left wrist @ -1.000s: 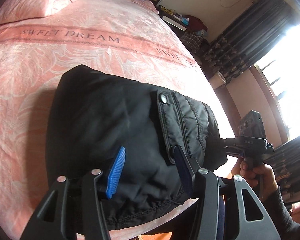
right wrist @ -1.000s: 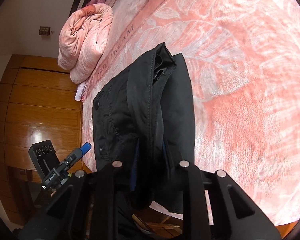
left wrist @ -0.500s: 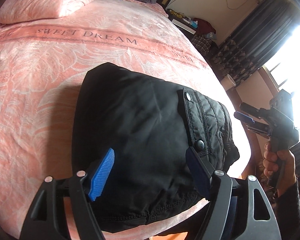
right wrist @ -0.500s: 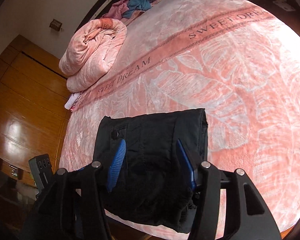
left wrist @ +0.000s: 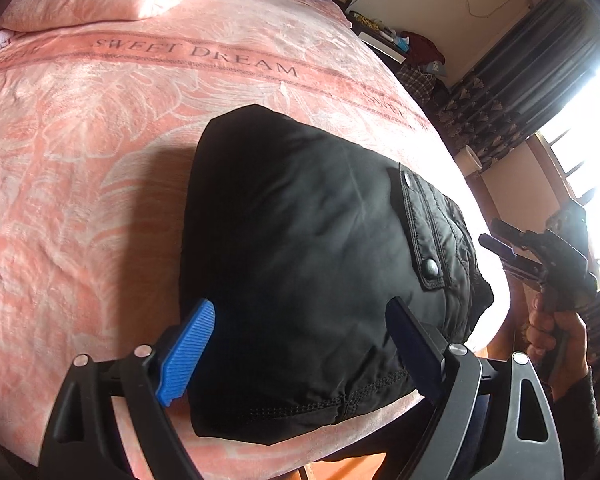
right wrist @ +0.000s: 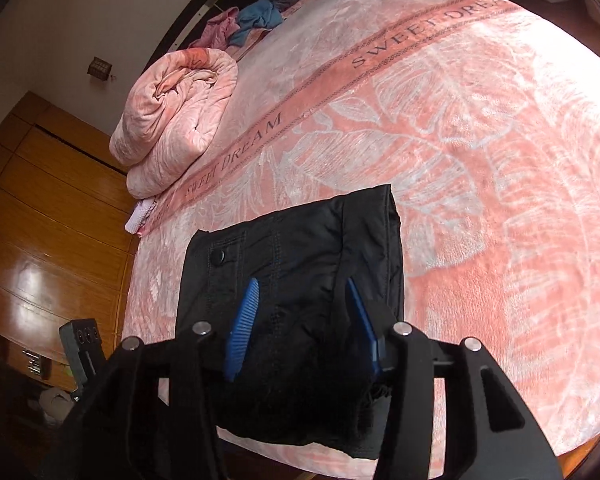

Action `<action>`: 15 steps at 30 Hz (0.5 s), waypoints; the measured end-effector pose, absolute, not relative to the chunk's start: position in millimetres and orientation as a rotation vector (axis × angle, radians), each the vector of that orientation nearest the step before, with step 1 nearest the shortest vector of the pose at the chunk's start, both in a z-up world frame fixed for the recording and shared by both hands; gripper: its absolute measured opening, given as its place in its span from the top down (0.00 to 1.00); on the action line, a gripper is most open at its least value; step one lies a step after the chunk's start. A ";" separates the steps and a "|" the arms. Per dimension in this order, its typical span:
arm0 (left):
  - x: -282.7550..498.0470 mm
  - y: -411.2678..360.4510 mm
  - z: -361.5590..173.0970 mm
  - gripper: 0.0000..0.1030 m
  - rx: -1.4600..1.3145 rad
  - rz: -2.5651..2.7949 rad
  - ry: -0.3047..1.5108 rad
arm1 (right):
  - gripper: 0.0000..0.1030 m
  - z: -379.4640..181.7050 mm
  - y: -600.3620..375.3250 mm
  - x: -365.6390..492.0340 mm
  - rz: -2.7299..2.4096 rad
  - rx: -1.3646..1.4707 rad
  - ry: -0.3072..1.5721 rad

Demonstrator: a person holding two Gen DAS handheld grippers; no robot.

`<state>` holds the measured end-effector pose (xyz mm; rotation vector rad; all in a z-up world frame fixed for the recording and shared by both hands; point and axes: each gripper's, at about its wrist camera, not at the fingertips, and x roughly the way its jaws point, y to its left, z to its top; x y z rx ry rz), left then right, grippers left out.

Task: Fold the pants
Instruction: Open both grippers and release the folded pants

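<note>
Left wrist view: 1 pair folded black pants (left wrist: 308, 264) lay flat under & between left gripper (left wrist: 300, 340), jaws spread, opening, pads off cloth. Right gripper (right wrist: 304, 320), pants between its blue pads, was closing, not pinching; 1 s ago it clamped a bunched fold. Beyond: pink bedspread (right wrist: 480, 208), 1 rolled quilt (right wrist: 172, 120), wood wardrobe (right wrist: 40, 220), curtains (left wrist: 500, 112).

Your left gripper (left wrist: 300, 344) tilts downward, jaws opening wide; your right gripper (right wrist: 304, 320) tilts downward, jaws closing, pads apart.
</note>
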<state>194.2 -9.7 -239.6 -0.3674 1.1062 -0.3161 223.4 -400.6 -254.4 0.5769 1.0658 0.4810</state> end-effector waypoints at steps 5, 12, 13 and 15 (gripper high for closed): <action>192.6 -8.4 -250.7 0.13 -0.366 -0.309 1.131 | 0.58 -271.4 -374.3 188.0 0.516 0.515 1.155; 192.5 -0.7 -249.9 0.12 -0.368 -0.322 1.141 | 0.99 -302.1 -404.5 177.7 0.422 0.592 1.202; 191.9 1.9 -248.5 0.12 -0.362 -0.310 1.141 | 0.97 -298.6 -405.3 176.5 0.424 0.576 1.202; 190.3 4.4 -240.6 0.12 -0.300 -0.271 1.135 | 0.87 -290.9 -408.4 174.5 0.434 0.571 1.204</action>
